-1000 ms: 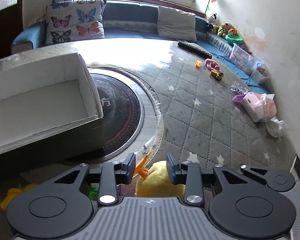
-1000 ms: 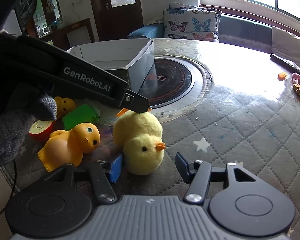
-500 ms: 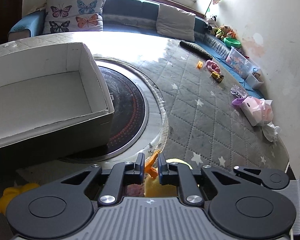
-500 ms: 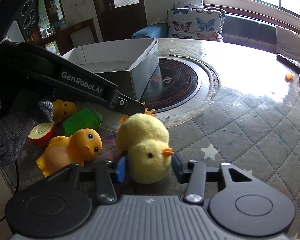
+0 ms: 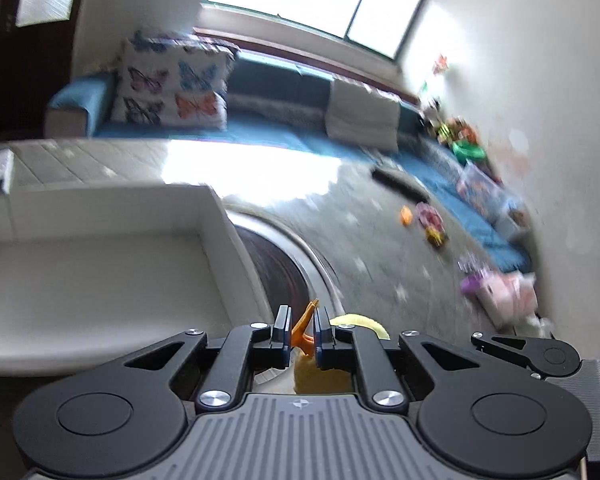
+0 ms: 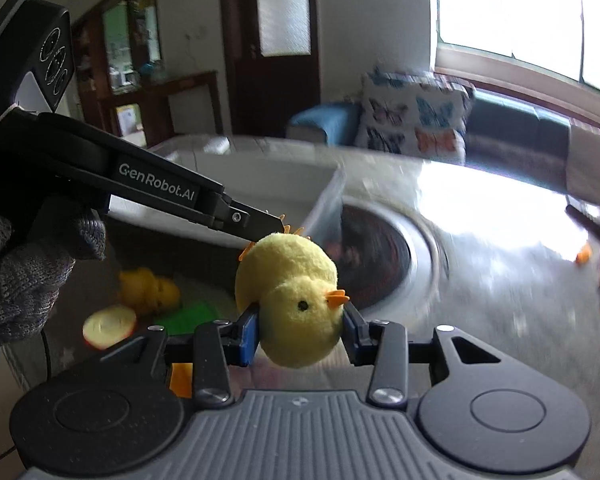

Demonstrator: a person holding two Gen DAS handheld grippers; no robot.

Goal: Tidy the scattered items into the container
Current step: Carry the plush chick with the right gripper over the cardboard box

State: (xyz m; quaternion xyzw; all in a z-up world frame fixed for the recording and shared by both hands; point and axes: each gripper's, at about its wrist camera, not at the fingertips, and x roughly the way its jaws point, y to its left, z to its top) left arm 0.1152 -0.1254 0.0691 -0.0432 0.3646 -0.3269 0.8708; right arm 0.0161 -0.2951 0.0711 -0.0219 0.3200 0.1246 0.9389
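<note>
A yellow plush chick [image 6: 296, 300] is held off the table by both grippers. My right gripper [image 6: 300, 334] is shut on its head, beak to the right. My left gripper [image 5: 302, 330] is shut on the chick's orange feet [image 5: 305, 330]; its fingers [image 6: 256, 222] reach in from the left in the right wrist view. The chick's yellow body [image 5: 320, 372] shows below the left jaws. The white cardboard box [image 5: 220, 216], open and empty, sits just left of and beyond the left gripper; it also shows in the right wrist view [image 6: 324, 196].
A yellow rubber duck [image 6: 148, 288], a green block [image 6: 188, 316] and a red-rimmed disc [image 6: 108, 326] lie on the quilted table cover below left. A round black hotplate [image 6: 380, 264] sits mid-table. Small toys [image 5: 428, 220] and a remote [image 5: 400, 184] lie far right.
Both grippers closed on the plush chick, the right on its head, the left on its feet, and lifted it off the table toward the box. The views are blurred by motion.
</note>
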